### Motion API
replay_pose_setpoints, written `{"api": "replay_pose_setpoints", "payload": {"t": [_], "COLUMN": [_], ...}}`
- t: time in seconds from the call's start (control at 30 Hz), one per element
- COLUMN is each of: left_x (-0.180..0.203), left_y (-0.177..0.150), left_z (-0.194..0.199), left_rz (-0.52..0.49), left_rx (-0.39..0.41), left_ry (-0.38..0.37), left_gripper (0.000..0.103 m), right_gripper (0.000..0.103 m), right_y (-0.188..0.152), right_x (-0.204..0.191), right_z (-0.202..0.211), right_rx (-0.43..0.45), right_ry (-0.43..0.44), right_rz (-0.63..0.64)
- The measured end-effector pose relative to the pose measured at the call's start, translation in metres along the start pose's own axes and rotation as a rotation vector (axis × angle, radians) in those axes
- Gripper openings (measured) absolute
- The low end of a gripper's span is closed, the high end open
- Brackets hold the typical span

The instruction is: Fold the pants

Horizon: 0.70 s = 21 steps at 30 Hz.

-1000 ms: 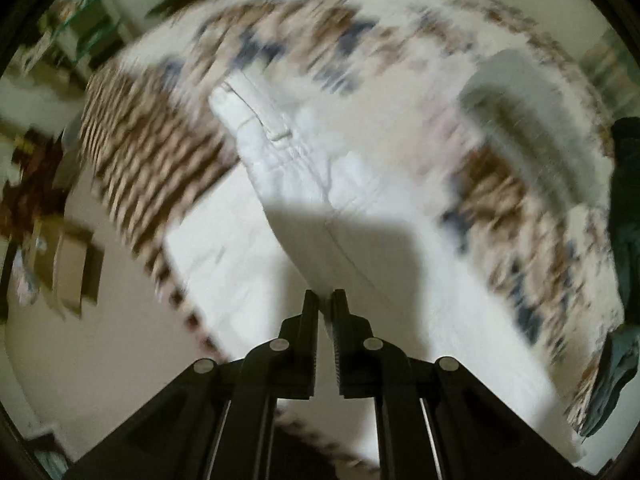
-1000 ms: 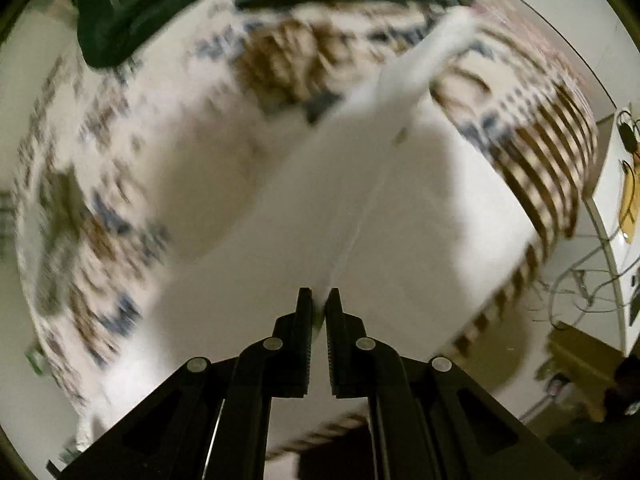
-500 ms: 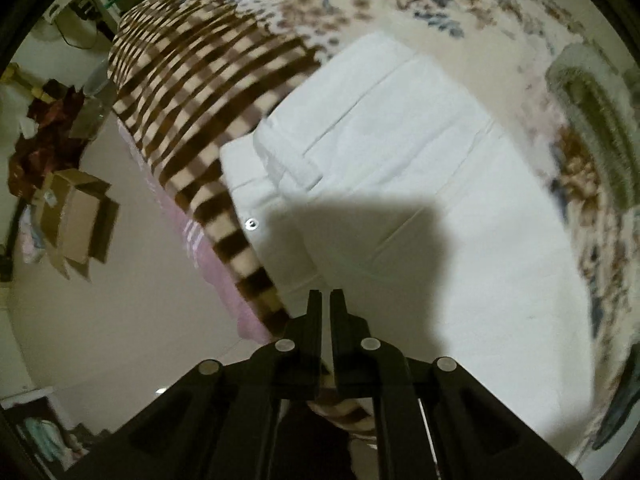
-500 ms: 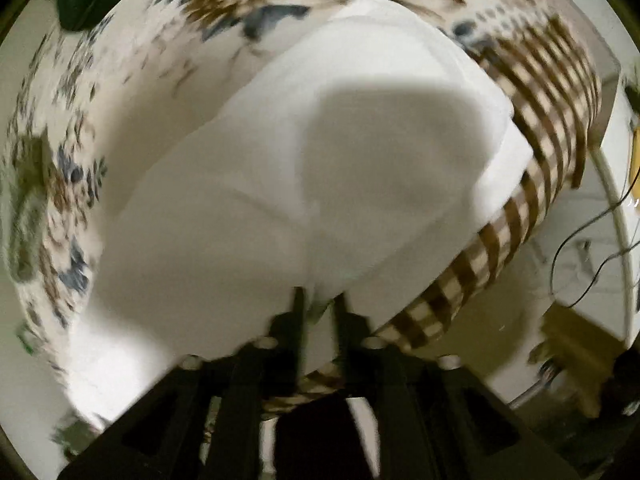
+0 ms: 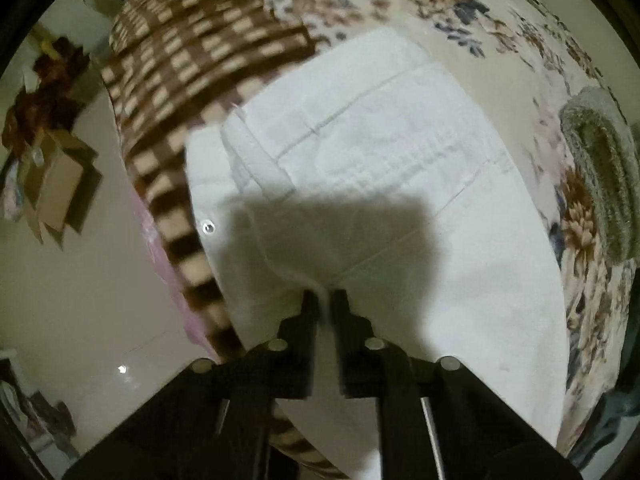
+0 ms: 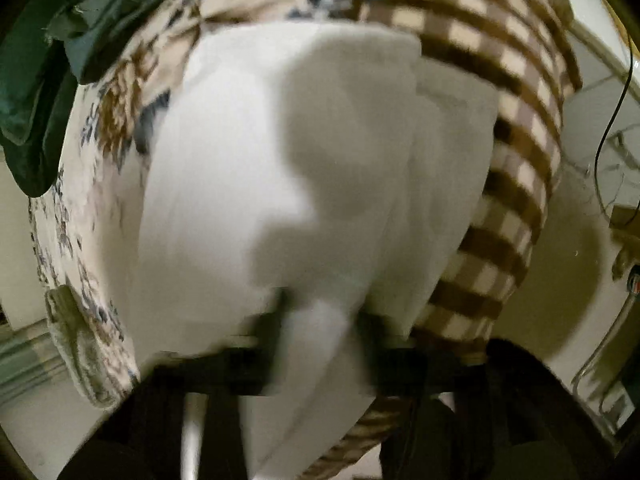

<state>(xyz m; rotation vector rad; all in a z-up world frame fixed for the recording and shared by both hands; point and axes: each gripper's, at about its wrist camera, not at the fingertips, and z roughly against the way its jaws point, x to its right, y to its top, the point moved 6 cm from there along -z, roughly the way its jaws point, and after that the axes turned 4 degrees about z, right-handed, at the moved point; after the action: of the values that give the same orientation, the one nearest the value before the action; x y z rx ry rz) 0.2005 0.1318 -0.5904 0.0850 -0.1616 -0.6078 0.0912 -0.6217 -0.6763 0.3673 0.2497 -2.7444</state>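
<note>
Since half a second ago, the right hand-held gripper (image 6: 320,312) has spread its fingers: they were nearly together around the white cloth and now stand wide apart, with a fold of the white pants (image 6: 312,184) bulging between them. That view is badly smeared by motion, so whether the fingers touch the cloth cannot be told. The left hand-held gripper (image 5: 325,304) has changed little; its fingers are still pressed close together, pinching the near edge of the pants (image 5: 380,184) at a seam, and the garment looks a little nearer than before.

The pants lie folded on the bed, spread over the flowered bedspread (image 5: 460,12), with the waistband side hanging at the bed's edge over a brown checked blanket (image 5: 208,64). A small metal rivet (image 5: 208,226) shows on the waistband. A grey-green knitted piece (image 5: 600,168) lies on the bedspread beside the pants, and dark green clothing (image 6: 44,80) is piled at the far corner. Cardboard boxes (image 5: 56,192) sit on the floor. No writing or label can be read anywhere.
</note>
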Motion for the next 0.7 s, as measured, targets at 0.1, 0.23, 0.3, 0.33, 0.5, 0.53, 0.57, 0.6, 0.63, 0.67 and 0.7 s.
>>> {"api": "replay_pose_setpoints", "payload": {"t": [0.1,0.23,0.3,0.33,0.5,0.53,0.57,0.6,0.63,0.67,0.7], "left_x": [-0.003,-0.016,-0.027,-0.034,-0.057,-0.059,-0.058,-0.056,-0.052,-0.046,-0.037], "left_y": [0.0,0.001,0.003,0.004,0.018,0.018,0.018,0.018,0.017,0.015,0.012], "left_z": [0.008,0.031,0.038,0.039,0.034,0.03,0.028,0.028,0.03,0.032,0.035], "left_rz": [-0.017,-0.035,-0.028,-0.017,-0.011,-0.011,-0.02,-0.04,-0.059,-0.091,-0.125], "left_rx": [0.008,0.006,0.009,0.004,0.03,0.023,0.017,0.017,0.019,0.026,0.036], "left_ry": [-0.015,-0.04,-0.028,-0.025,0.021,0.02,0.022,0.03,0.04,0.057,0.063], "left_gripper": [0.005,0.004,0.004,0.004,0.0,0.0,0.001,0.001,0.001,0.002,0.002], "right_gripper": [0.004,0.004,0.004,0.004,0.004,0.004,0.004,0.006,0.01,0.019,0.034], "right_y": [-0.003,-0.009,-0.016,-0.018,-0.025,-0.025,-0.025,-0.024,-0.022,-0.02,-0.017], "right_x": [0.002,0.009,0.002,0.006,0.011,0.01,0.011,0.014,0.015,0.018,0.022], "right_z": [0.019,0.052,0.055,0.057,0.044,0.039,0.033,0.027,0.025,0.025,0.028], "right_rx": [0.033,0.047,0.037,0.025,0.0,-0.009,-0.031,-0.051,-0.054,-0.057,-0.057], "right_ry": [-0.02,-0.024,-0.039,-0.046,-0.081,-0.085,-0.094,-0.121,-0.118,-0.119,-0.121], "right_rz": [0.055,0.095,0.105,0.105,0.105,0.111,0.131,0.158,0.164,0.16,0.151]}}
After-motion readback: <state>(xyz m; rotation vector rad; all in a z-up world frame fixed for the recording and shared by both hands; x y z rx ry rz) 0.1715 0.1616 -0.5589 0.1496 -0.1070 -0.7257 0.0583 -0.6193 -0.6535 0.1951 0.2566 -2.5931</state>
